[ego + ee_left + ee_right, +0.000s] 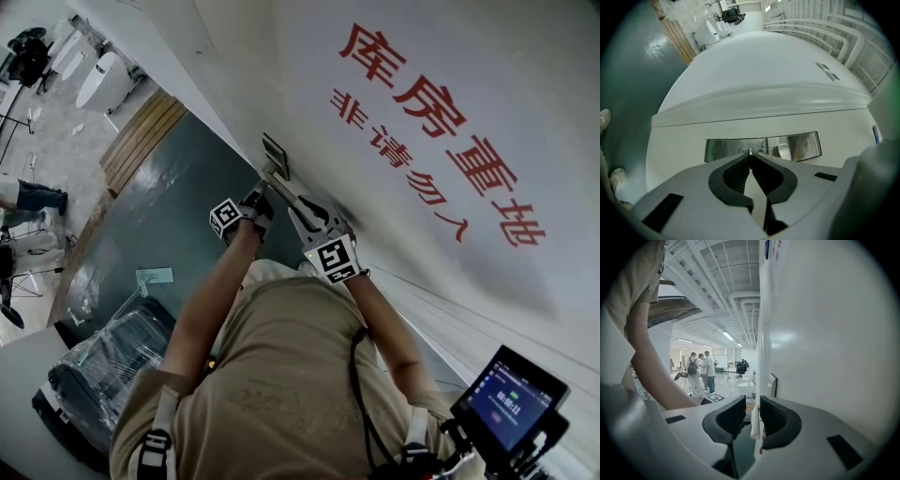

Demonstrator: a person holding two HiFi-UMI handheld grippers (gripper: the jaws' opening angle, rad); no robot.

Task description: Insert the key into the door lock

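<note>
The steel lock plate (761, 146) sits on the white door (450, 178); in the head view this lock plate (275, 153) is just past both grippers. My left gripper (749, 157) faces the plate squarely with its jaws shut. A thin sliver of the key (749, 151) shows at the tips, right at the keyhole. In the head view the left gripper (255, 199) is close under the plate. My right gripper (752, 411) points along the door face with a narrow gap between its pads and nothing in it. The right gripper (298, 208) hangs beside the left one.
Red lettering (441, 131) covers the door. The dark green floor (159, 216) lies to the left, with wrapped luggage (112, 356) near my legs. A small screen (511, 398) hangs at lower right. Several people (701, 369) stand far off down the hall.
</note>
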